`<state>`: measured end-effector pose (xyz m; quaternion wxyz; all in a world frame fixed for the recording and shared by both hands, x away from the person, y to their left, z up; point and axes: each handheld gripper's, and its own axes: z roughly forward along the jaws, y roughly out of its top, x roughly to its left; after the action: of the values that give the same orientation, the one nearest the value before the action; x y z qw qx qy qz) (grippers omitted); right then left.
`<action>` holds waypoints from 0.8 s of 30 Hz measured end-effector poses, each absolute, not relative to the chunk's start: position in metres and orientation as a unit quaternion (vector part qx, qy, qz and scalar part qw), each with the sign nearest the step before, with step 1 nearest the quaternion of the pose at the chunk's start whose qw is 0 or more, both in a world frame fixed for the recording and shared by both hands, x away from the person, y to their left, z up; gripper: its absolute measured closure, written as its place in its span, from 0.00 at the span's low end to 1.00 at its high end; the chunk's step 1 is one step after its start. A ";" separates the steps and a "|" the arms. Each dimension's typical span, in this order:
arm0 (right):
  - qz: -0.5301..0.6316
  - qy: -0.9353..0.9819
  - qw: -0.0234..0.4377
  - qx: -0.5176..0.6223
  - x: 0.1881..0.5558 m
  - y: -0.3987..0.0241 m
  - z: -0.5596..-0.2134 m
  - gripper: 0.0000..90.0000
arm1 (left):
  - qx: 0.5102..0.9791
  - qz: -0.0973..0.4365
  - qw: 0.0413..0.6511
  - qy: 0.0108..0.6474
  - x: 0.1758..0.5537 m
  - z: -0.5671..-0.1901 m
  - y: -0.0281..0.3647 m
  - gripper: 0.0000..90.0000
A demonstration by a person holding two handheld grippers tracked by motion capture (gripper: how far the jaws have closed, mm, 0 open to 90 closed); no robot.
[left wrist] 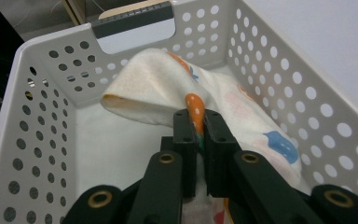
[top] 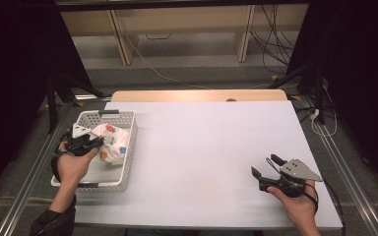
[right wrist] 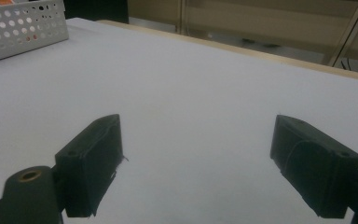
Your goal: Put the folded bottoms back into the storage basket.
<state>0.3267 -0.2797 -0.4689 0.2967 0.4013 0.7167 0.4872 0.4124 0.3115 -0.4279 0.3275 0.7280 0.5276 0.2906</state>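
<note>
The left tongs (left wrist: 197, 123) are pinched tight on a fold of the cloth (left wrist: 177, 88), their two black jaws almost meeting with only a thin strip of orange-printed fabric between them. In the high view the left tongs (top: 97, 141) reach into the basket (top: 126, 169) from its left side, held by the left hand (top: 73, 164), which rests over the basket's left rim.

The right tongs (right wrist: 200, 163) are spread wide, with bare table (right wrist: 191, 84) showing between the two jaws and nothing held or touched. In the high view the right tongs (top: 266, 165) hover near the table's front right corner, held by the right hand (top: 298, 201), jaws pointing toward the table's middle, well apart from the basket.

The cloth (top: 112, 142) is white with orange and blue patches, bunched up and rumpled rather than flat. It lies inside the basket, toward its right wall and far half, and one folded edge is raised where the jaws grip it. The basket is white plastic with round holes in its walls and a dark handle bar at the far end, and it stands at the table's (top: 211, 147) front left corner.
</note>
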 end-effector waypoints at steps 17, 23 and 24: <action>0.490 0.715 0.296 0.401 0.327 -0.279 -0.469 0.19 | 0.736 0.290 0.301 0.532 0.416 -0.433 0.317 0.93; 0.490 0.716 0.295 0.401 0.327 -0.279 -0.469 0.19 | 0.740 0.293 0.291 0.531 0.417 -0.434 0.318 0.93; 0.490 0.715 0.296 0.401 0.327 -0.279 -0.469 0.19 | 0.740 0.294 0.289 0.531 0.417 -0.434 0.318 0.93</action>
<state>0.3272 -0.2792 -0.4693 0.2959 0.4012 0.7154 0.4896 0.4173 0.3184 -0.4343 0.2893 0.7402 0.5312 0.2936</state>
